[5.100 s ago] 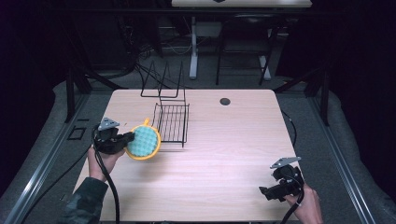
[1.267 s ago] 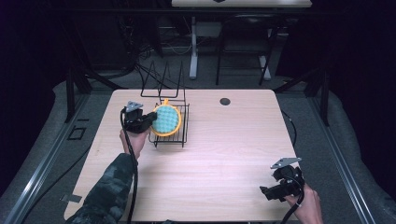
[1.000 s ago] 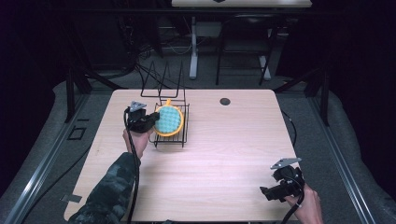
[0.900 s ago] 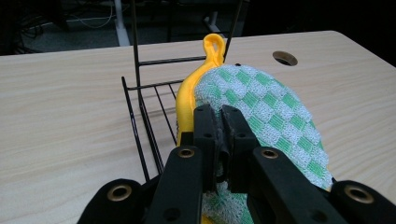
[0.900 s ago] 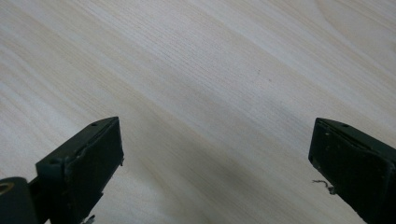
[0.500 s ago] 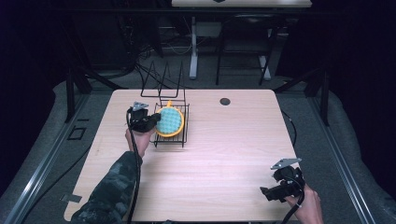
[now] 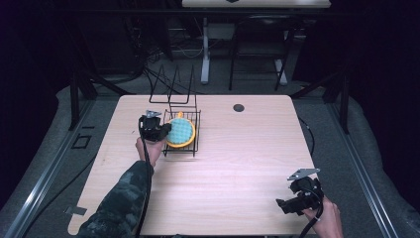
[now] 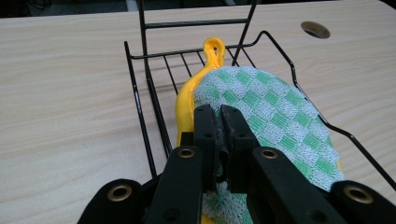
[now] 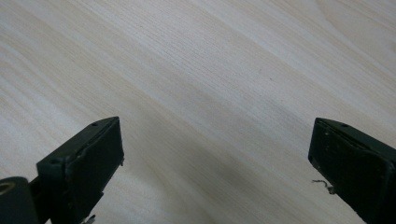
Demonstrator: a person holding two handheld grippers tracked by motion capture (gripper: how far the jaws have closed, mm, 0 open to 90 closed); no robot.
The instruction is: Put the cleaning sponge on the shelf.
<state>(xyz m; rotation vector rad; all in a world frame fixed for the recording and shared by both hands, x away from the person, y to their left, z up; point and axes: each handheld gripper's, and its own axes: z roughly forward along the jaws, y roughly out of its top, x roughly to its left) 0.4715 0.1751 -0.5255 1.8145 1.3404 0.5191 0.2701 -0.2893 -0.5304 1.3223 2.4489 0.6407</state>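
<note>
- The jaws of the left gripper [image 8: 221, 123] are pinching the near edge of a round scrubber [image 8: 275, 116]; it has a green and white checked cloth face on a yellow plastic body, and the pads are pressing almost together on the thin cloth.
- In the high view the left gripper [image 7: 166, 131] is sitting at the left side of the black wire rack [image 7: 194, 148], and the scrubber [image 7: 181, 131] is lying tilted inside the rack's basket.
- The yellow handle loop [image 8: 214, 46] of the scrubber is pointing to the far wall of the rack and is standing just beside a thin upright wire there; I cannot tell if it is touching.
- The left wall wire [image 8: 140, 112] of the rack is running very near to the yellow rim, so little free room is remaining on that side; on the other side the cloth edge is lying close to the curved rim wire [image 8: 299, 74].
- The jaws of the right gripper [image 9: 215, 163] are standing wide apart with only bare wood between them.
- In the high view the right gripper [image 7: 289, 206] is resting near the front right corner of the table [image 7: 237, 178], close to the front edge and well apart from the rack.
- Between the rack and the right gripper a wide open part of the table top is lying free.
- A small dark hole [image 7: 238, 107] is sitting near the far edge of the table, right of the rack.
</note>
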